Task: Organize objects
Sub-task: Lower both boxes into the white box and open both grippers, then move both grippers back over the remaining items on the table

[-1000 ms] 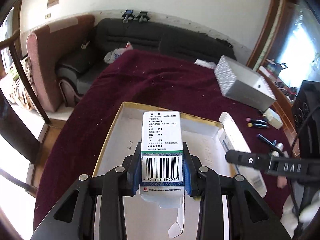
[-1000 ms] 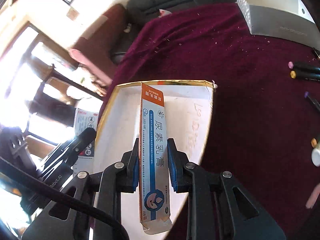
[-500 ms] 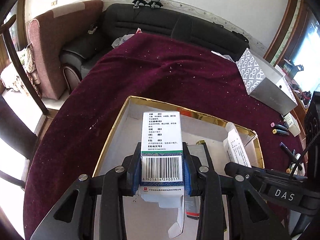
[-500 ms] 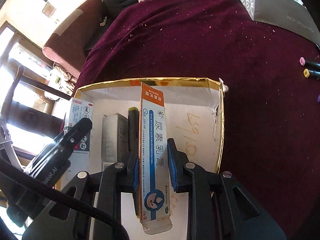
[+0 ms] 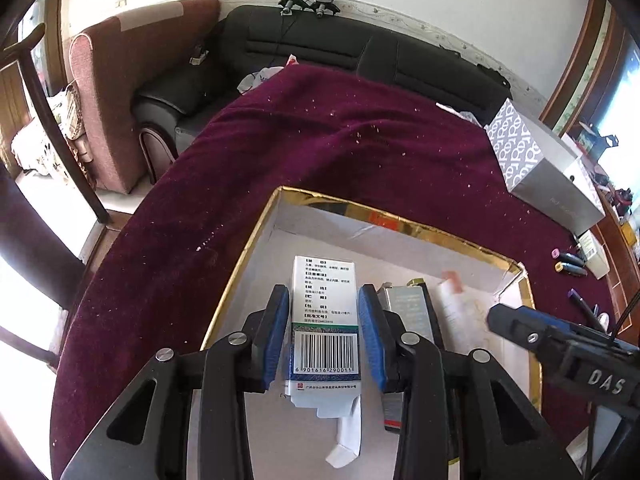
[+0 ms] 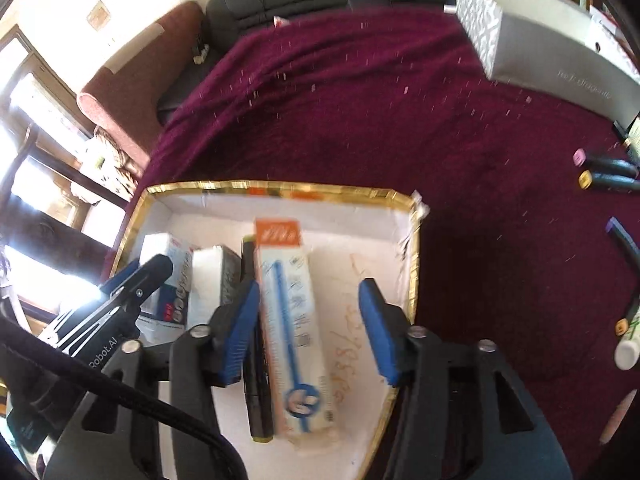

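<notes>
Left wrist view: the left tongs (image 5: pixel 323 330) stand spread, a sliver of gap showing on each side of the white medicine box (image 5: pixel 324 320) with the barcode, which lies between the pads on the floor of the gold-rimmed tray (image 5: pixel 256 236). Its torn end flap hangs toward the camera. Just right of the right-hand pad sits a silver carton (image 5: pixel 408 312) with a dark pen-like thing (image 5: pixel 434 316) beside it, and farther right the right tongs (image 5: pixel 560 344) reach into the tray. The tray rests on a maroon cloth over the counter (image 5: pixel 320 140), with a grey patterned box (image 5: pixel 540 168) well apart, ahead and to the right.

Right wrist view (blurred): the right tongs are spread wide. The orange-and-blue ointment box (image 6: pixel 292 320) lies in the tray just inside the left-hand pad, with a clear gap to the right-hand one. The dark pen-like thing lies touching its left side, partly under that pad. The left tongs (image 6: pixel 132 288) are to the left, over the white medicine box. Loose markers (image 6: pixel 608 172) lie on the cloth, off to the right.

Both boxes look released. Pulling back could go wrong: the left tongs have little clearance, so a pad may drag the medicine box or catch its flap, and the right tongs' left-hand pad may nudge the pen-like thing and the ointment box askew.
</notes>
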Available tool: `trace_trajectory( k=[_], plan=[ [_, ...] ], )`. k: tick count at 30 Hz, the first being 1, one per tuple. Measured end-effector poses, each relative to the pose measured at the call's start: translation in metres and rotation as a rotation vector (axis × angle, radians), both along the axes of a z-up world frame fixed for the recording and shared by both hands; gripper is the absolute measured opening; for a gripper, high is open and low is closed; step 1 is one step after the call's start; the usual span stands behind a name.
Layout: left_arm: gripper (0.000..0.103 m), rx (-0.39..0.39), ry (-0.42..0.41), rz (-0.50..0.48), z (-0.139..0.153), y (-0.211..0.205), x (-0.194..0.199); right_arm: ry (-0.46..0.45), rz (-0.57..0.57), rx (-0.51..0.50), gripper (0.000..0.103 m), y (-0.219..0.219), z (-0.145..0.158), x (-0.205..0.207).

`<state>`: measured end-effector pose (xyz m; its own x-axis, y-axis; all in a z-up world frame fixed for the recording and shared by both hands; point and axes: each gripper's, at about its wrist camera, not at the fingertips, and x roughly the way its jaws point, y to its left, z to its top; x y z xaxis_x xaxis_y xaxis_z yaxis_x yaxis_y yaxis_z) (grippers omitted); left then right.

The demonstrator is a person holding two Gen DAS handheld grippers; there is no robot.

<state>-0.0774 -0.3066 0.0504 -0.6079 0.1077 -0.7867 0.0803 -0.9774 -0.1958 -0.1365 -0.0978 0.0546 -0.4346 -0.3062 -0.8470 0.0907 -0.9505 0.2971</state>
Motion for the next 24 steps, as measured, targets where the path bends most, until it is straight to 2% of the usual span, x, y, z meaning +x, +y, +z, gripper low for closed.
trace_trajectory(
  k=[6, 9, 10, 11, 12, 14, 15, 17, 19, 21, 24],
  plan=[
    [0.032, 0.022, 0.029, 0.014, 0.022, -0.001, 0.022, 0.047, -0.023, -0.052, 0.054, 0.033, 0.035, 0.02],
    [0.033, 0.075, 0.082, -0.034, 0.046, 0.014, 0.049, 0.073, -0.033, -0.039, 0.06, 0.067, 0.057, 0.041],
    [0.038, 0.09, 0.101, -0.05, 0.054, 0.021, 0.058, 0.1, -0.038, -0.019, 0.06, 0.079, 0.067, 0.05],
    [0.041, 0.107, 0.122, -0.07, 0.062, 0.03, 0.067, 0.154, -0.045, 0.009, 0.064, 0.095, 0.08, 0.064],
    [0.047, 0.14, 0.158, -0.11, 0.074, 0.044, 0.081, 0.201, -0.055, 0.032, 0.081, 0.109, 0.089, 0.075],
    [0.052, 0.175, 0.197, -0.164, 0.086, 0.065, 0.096, 0.278, -0.086, 0.04, 0.099, 0.148, 0.102, 0.097],
    [0.052, 0.2, 0.211, -0.197, 0.092, 0.078, 0.104, 0.264, -0.113, 0.035, 0.099, 0.169, 0.101, 0.102],
    [0.052, 0.261, 0.228, -0.266, 0.097, 0.104, 0.116, 0.167, -0.213, 0.045, 0.099, 0.218, 0.089, 0.104],
    [0.053, 0.297, 0.227, -0.323, 0.091, 0.134, 0.127, 0.125, -0.282, 0.0, 0.099, 0.257, 0.076, 0.107],
    [0.053, 0.301, 0.22, -0.354, 0.084, 0.153, 0.131, 0.091, -0.343, -0.062, 0.099, 0.29, 0.062, 0.11],
    [0.052, 0.243, 0.185, -0.376, 0.067, 0.179, 0.135, 0.064, -0.36, -0.125, 0.099, 0.311, 0.044, 0.104]
  ],
)
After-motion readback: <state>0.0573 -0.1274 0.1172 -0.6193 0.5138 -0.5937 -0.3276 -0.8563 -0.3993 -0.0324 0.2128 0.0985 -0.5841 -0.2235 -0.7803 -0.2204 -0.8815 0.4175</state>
